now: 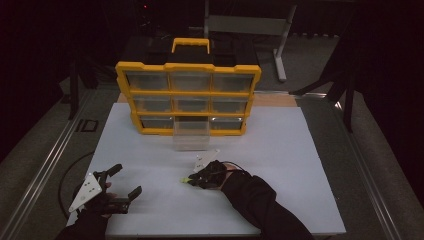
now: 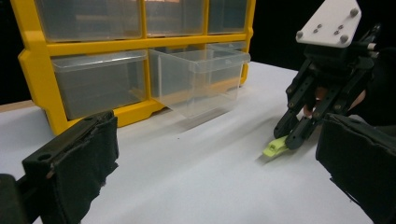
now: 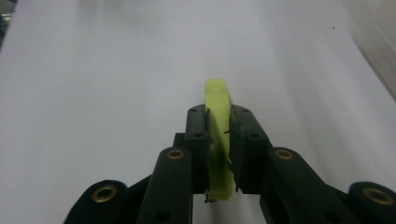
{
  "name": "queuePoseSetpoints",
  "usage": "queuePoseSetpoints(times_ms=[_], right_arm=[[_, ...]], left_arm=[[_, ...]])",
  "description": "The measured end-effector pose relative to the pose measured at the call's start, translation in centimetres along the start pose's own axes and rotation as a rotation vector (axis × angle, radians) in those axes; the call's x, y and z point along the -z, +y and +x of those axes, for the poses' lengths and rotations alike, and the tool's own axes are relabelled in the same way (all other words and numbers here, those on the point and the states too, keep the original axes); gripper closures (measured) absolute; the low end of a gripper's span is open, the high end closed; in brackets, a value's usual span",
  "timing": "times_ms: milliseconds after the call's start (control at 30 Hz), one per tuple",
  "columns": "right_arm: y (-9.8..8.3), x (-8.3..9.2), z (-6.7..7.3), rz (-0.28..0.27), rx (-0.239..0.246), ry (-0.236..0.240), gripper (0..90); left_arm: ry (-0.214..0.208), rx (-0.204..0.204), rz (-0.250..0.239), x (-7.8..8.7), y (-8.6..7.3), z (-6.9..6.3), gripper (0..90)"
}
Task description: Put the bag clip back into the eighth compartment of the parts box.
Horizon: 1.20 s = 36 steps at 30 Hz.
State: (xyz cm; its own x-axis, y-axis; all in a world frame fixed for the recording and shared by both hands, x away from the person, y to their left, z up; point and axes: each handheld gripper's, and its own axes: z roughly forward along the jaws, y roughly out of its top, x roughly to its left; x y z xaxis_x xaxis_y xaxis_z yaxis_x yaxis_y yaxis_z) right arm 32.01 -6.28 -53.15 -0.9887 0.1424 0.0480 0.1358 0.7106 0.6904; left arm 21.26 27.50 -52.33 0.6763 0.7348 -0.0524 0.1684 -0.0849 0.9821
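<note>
Right gripper (image 1: 192, 178) down low on the white table (image 1: 280, 150), jaws squeezed tight on a small yellow-green piece (image 3: 218, 135). Piece flat and thin, pinched from both sides, tip poking out past the black pads (image 3: 196, 140) toward the open table. Same piece (image 2: 275, 147) seen from the left gripper view too, its far end touching the table top, the right gripper (image 2: 294, 135) tilted down over it. Left gripper (image 1: 125, 187) near the front left of the table, jaws wide apart, nothing between them. Well apart from the right one. Big yellow box of drawers (image 1: 187, 97) standing at the back of the table, with a yellow handle (image 1: 190, 44) on top. Three rows of clear drawers inside. One clear drawer (image 1: 190, 134) in the bottom row, the middle one, pulled out toward the person. Looks empty from the left gripper view. Yellow-green piece in front of that open drawer, near it but not touching. Dark sleeve (image 1: 260, 202) coming in from the bottom edge behind the right gripper.
</note>
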Motion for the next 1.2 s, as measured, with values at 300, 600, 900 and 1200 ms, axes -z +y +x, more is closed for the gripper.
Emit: queuePoseSetpoints(times_ms=[300, 600, 900, 1200], right_arm=[[0.7, 1.7, 0.1, -0.004, 0.017, -0.002, 78.9], [1.4, 3.8, -0.1, -0.020, 0.029, -0.006, 78.9], [2.3, 5.5, -0.3, -0.044, 0.043, -0.017, 78.9], [3.6, 7.3, -0.7, -0.074, 0.060, -0.031, 78.9]], left_arm=[[0.000, 0.000, 0.002, 0.0, 0.0, 0.0, 0.0], [0.002, -0.002, 0.005, -0.1, 0.0, 0.0, 0.0], [0.000, -0.001, 0.008, -0.1, -0.1, 0.0, 0.0], [-0.001, -0.003, 0.010, -0.1, -0.1, 0.0, 0.0]])
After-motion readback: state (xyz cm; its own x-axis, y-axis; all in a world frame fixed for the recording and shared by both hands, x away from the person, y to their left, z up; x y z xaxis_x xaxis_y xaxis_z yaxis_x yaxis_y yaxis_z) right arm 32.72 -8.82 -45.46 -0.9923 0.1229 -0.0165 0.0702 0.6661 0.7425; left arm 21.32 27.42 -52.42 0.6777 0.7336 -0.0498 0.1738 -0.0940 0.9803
